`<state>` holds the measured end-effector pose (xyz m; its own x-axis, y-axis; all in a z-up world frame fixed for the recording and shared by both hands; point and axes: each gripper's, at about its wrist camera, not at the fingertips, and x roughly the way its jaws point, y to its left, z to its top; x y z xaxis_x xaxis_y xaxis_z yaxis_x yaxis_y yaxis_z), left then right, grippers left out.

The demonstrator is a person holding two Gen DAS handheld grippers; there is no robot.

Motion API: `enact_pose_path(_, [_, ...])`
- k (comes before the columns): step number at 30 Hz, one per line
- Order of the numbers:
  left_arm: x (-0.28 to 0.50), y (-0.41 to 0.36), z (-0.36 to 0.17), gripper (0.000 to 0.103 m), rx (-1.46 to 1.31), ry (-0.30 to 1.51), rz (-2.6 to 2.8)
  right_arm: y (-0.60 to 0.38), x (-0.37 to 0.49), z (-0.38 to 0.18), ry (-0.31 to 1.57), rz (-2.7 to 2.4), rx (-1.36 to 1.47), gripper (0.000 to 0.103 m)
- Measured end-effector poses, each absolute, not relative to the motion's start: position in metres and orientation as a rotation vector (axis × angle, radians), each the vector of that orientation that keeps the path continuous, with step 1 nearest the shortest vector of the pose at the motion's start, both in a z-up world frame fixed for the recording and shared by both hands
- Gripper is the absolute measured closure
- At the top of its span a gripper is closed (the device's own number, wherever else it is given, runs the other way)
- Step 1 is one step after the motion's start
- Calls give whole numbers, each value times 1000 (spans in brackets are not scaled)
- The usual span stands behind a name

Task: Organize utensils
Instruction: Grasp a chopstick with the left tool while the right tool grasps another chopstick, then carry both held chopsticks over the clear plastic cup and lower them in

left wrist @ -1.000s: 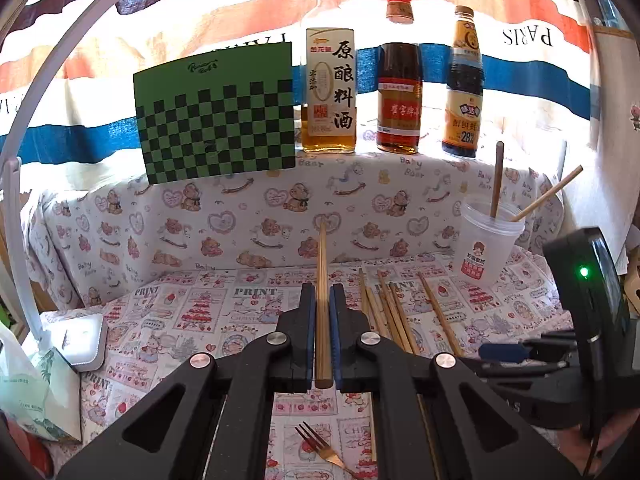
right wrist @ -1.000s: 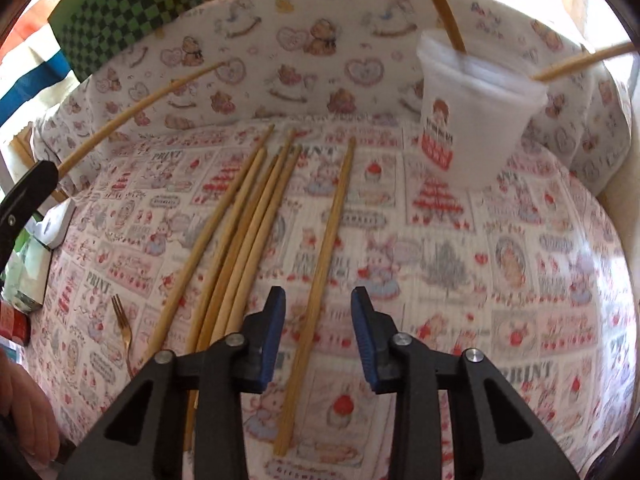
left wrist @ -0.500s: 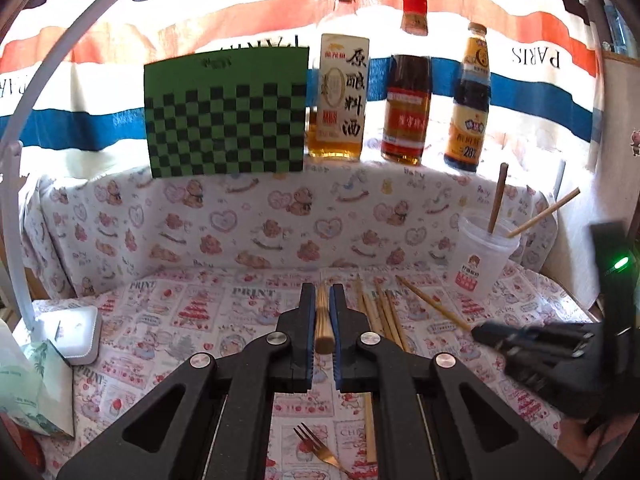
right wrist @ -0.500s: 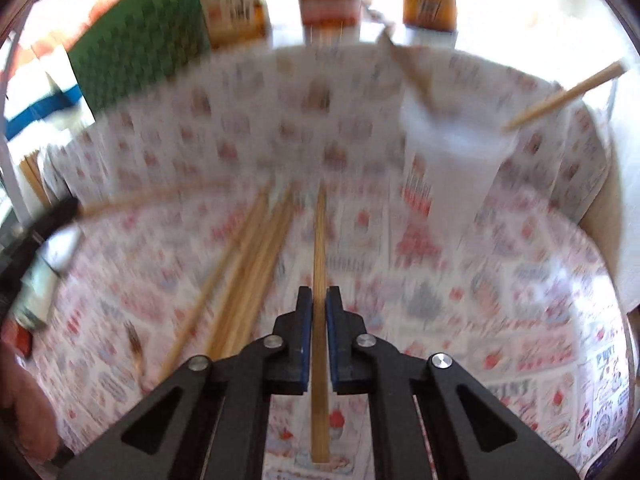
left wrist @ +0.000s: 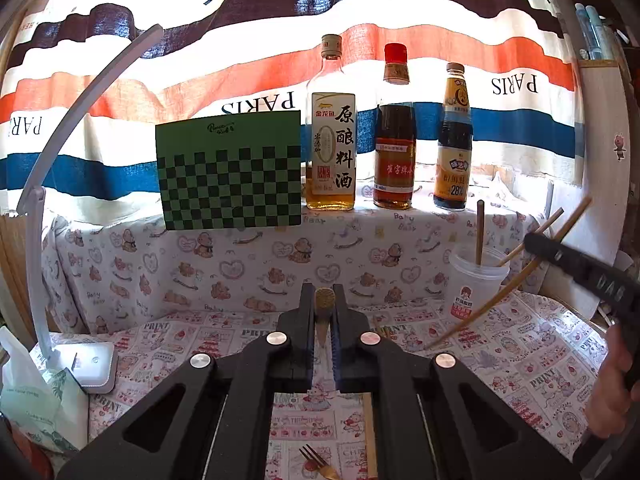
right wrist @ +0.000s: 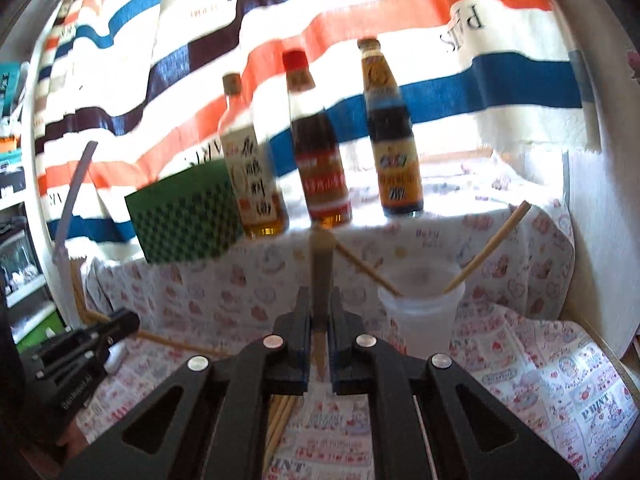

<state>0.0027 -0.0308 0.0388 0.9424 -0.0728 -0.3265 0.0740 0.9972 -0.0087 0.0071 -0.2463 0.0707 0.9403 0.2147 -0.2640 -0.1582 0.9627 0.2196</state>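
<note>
Right gripper (right wrist: 319, 312) lifted its chopstick (right wrist: 320, 264) off the worktop, clamped tight, stick pointing far; cup (right wrist: 420, 312) sits just right. Left gripper (left wrist: 323, 312) clamps another chopstick (left wrist: 324, 300), farther left.

Right wrist view motion-blurred: bottle (right wrist: 319, 148) labels unreadable. Fork (left wrist: 318, 465) cut off by bottom edge, left wrist view.
</note>
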Motion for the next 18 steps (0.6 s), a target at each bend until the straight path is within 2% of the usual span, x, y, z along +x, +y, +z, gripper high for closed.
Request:
enact_pose_path(14, [0, -18, 44, 97, -69, 310, -79, -317, -17, 113, -121, -3, 361, 97])
enact_pose_path(18, [-3, -18, 47, 97, -65, 295, -72, -317, -10, 113, -165, -54, 348, 97])
